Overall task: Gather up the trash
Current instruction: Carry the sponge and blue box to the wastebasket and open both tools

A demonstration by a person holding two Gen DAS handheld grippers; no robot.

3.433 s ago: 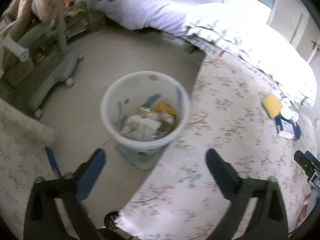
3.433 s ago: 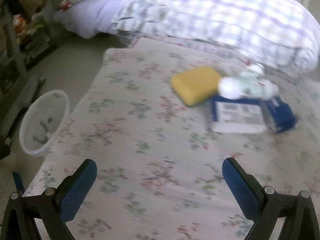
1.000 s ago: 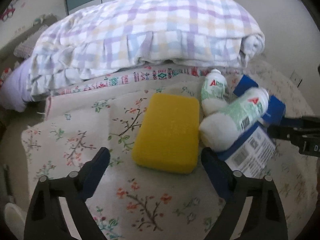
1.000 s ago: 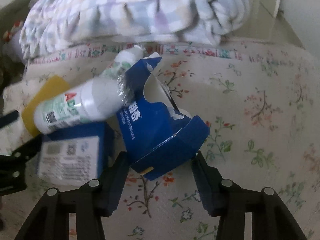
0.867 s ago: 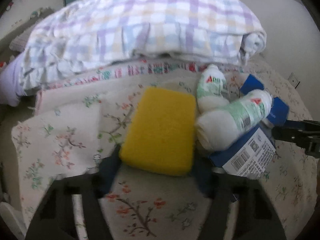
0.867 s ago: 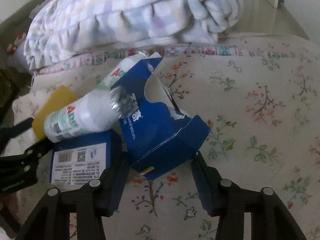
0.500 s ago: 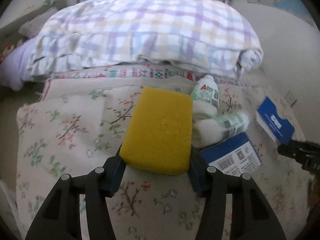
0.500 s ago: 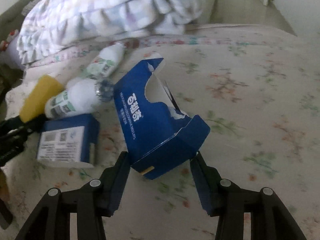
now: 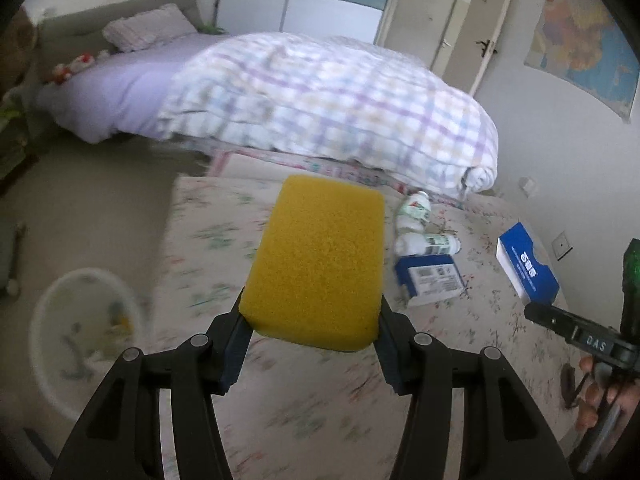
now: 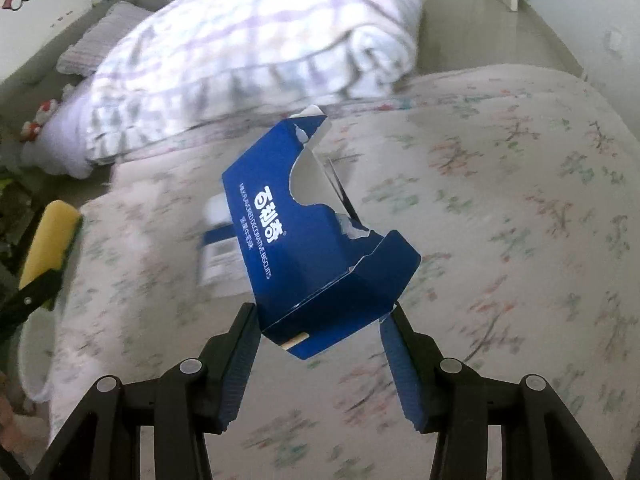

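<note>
My left gripper [image 9: 310, 320] is shut on a yellow sponge [image 9: 318, 260] and holds it above the floral mattress [image 9: 320, 392]. The sponge also shows in the right wrist view [image 10: 50, 240]. My right gripper [image 10: 320, 320] is shut on a torn blue biscuit box [image 10: 316, 248], lifted above the mattress; the box also shows at the right of the left wrist view [image 9: 526, 268]. A white trash bin [image 9: 80, 336] with scraps in it stands on the floor at lower left. Two white bottles [image 9: 424, 232] and a second blue box [image 9: 430, 280] lie on the mattress.
A folded checked quilt [image 9: 328, 108] lies behind the trash items. A bed with a purple sheet [image 9: 112, 92] stands at the back left. Bare floor [image 9: 92, 208] lies between the mattress edge and the bin. A door [image 9: 456, 36] is at the back right.
Both grippers have lifted and pulled back from the mattress, the left with the sponge, the right with the blue box. The bin has come into the left wrist view.
</note>
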